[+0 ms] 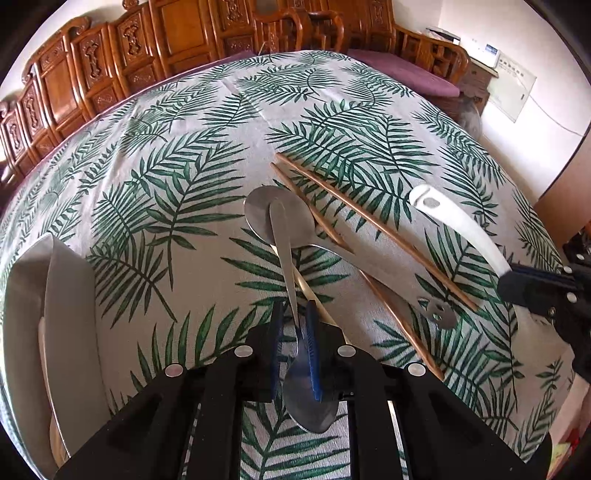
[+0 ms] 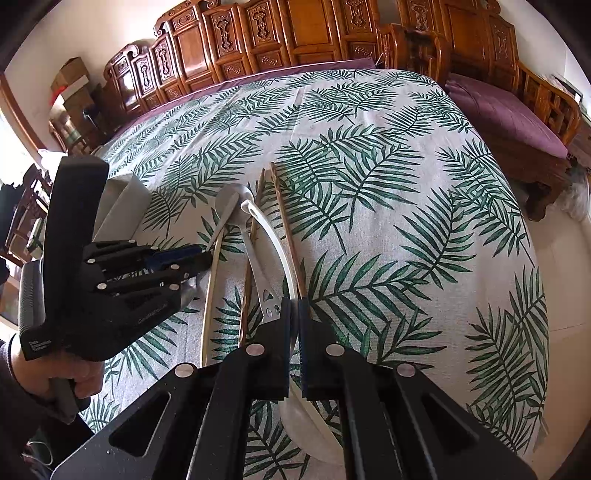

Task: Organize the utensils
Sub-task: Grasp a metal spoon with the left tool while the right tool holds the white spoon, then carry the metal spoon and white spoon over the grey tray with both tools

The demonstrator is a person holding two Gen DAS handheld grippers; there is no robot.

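Observation:
My left gripper [image 1: 294, 314] is shut on a small steel spoon [image 1: 286, 258], handle pointing forward, bowl back between the fingers. My right gripper [image 2: 294, 314] is shut on a white plastic ladle [image 2: 275, 240]; it also shows in the left wrist view [image 1: 465, 225]. On the cloth lie a large steel spoon [image 1: 328, 245], brown chopsticks [image 1: 369, 218] and a pale chopstick [image 2: 207, 295]. The left gripper appears at the left of the right wrist view [image 2: 199, 258].
A grey utensil tray [image 1: 55, 295] sits at the left, with utensils inside. The table wears a palm-leaf cloth [image 2: 406, 184]. Carved wooden cabinets [image 2: 295, 33] and a bench with a purple cushion [image 2: 509, 114] stand behind.

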